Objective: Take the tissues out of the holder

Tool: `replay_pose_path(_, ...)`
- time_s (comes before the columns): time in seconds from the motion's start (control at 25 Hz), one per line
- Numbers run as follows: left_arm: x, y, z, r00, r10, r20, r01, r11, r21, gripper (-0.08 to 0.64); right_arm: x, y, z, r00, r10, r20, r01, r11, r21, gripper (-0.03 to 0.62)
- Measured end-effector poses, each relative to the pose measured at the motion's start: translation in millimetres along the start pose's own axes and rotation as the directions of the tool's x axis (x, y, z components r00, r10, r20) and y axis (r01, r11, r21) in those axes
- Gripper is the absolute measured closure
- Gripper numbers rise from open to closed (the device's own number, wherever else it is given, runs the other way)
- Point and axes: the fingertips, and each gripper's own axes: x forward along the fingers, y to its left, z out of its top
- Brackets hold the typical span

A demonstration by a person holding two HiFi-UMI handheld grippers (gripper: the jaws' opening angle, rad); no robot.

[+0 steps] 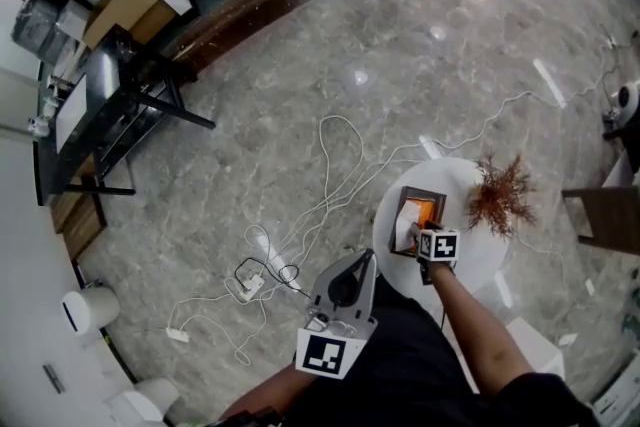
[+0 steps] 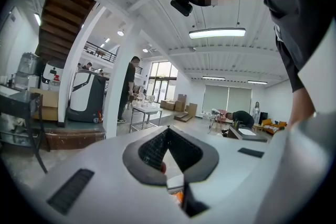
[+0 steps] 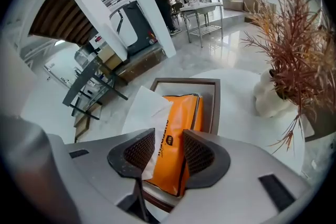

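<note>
The right gripper [image 3: 169, 135] hovers over the near end of the orange pack [image 3: 182, 113], its fingers narrowly apart (a white tissue [image 3: 143, 112] shows in the gap, beside 1 finger). The pack lies in the brown holder [image 3: 215, 105] on the round desk [image 3: 239, 118]. The left gripper [image 2: 168, 132], fingers together and empty, hangs beside the desk.

glossy plastic tissue pack [image 3: 184, 123], wooden holder [image 3: 214, 105], polished stone floor [image 1: 330, 65]
</note>
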Motion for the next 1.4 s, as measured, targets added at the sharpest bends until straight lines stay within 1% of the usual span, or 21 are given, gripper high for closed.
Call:
replay_pose_path(0.2,-0.1,0.9,-2.0,1.0,0.005,-0.012,-0.005,1.0,0.006,0.56,1.9,-2.1,-2.0,0.998,-0.052,-0.039,0.049,0.997,-0.059,0.425)
replay_pose_path(0.28,-0.8,1.8,-1.5,1.0,0.009,-0.012,-0.009,1.0,0.009,0.56,3.1,-1.7,-1.8,0.997,-0.054,-0.057,0.052,0.998,-0.039,0.425)
replay_pose_path(0.36,-2.9,4.0,-1.9,1.0,0.016,-0.013,-0.016,1.0,0.01,0.56,7.0,-0.7,-2.2,0.997,-0.037,-0.065,0.037,0.999,0.001,0.425)
replay_pose_path(0.4,-4.3,5.5,-2.5,1.0,0.02,-0.014,-0.02,1.0,0.01,0.56,9.6,-0.7,-3.0,0.997,-0.034,-0.068,0.034,0.999,0.009,0.425)
replay_pose_path(0.48,-7.4,9.3,-4.8,0.999,0.03,-0.021,-0.03,1.0,0.011,0.561,13.1,-1.0,-4.0,0.996,-0.054,-0.076,0.054,0.999,-0.004,0.425)
replay_pose_path(0.56,-10.5,13.6,-7.6,0.999,0.043,-0.028,-0.043,0.999,-0.005,0.56,15.0,-0.7,-3.6,0.993,-0.09,-0.081,0.087,0.996,-0.035,0.425)
replay_pose_path(0.6,-12.5,15.5,-8.0,0.998,0.05,-0.026,-0.051,0.998,-0.027,0.56,15.7,0.0,-2.9,0.991,-0.103,-0.082,0.099,0.994,-0.05,0.425)
replay_pose_path(0.68,-17.8,18.4,-4.5,0.998,0.056,-0.004,-0.056,0.996,-0.071,0.56,17.4,1.9,-0.8,0.99,-0.117,-0.085,0.111,0.991,-0.074,0.425)
replay_pose_path(0.72,-20.3,19.3,-2.1,0.998,0.055,0.009,-0.055,0.995,-0.08,0.56,17.8,1.1,-0.1,0.988,-0.129,-0.09,0.121,0.989,-0.086,0.426)
replay_pose_path(0.8,-23.8,21.4,-0.3,0.998,0.059,0.02,-0.058,0.995,-0.077,0.561,20.1,0.8,0.4,0.985,-0.139,-0.101,0.129,0.986,-0.102,0.425)
replay_pose_path(0.88,-27.2,23.7,-1.6,0.997,0.069,0.022,-0.067,0.995,-0.072,0.56,22.2,4.3,-5.9,0.984,-0.124,-0.125,0.114,0.99,-0.086,0.426)
replay_pose_path(1.0,-35.4,27.9,-3.1,0.997,0.08,0.021,-0.079,0.994,-0.076,0.56,19.3,-0.7,-5.5,0.987,-0.123,-0.102,0.116,0.99,-0.078,0.43)
replay_pose_path(1.2,-48.0,34.8,-4.0,0.996,0.09,0.026,-0.087,0.993,-0.083,0.56,12.3,-6.2,-3.2,0.997,-0.072,-0.038,0.071,0.997,-0.032,0.525)
replay_pose_path(1.32,-53.2,35.4,-4.9,0.995,0.09,0.036,-0.087,0.993,-0.084,0.56,7.1,-9.3,-3.7,0.998,-0.062,-0.009,0.062,0.998,-0.027,0.561)
replay_pose_path(1.4,-56.6,33.8,-6.4,0.996,0.086,0.037,-0.083,0.993,-0.083,0.56,2.7,-12.2,-2.8,0.998,-0.06,0.009,0.06,0.998,-0.022,0.57)
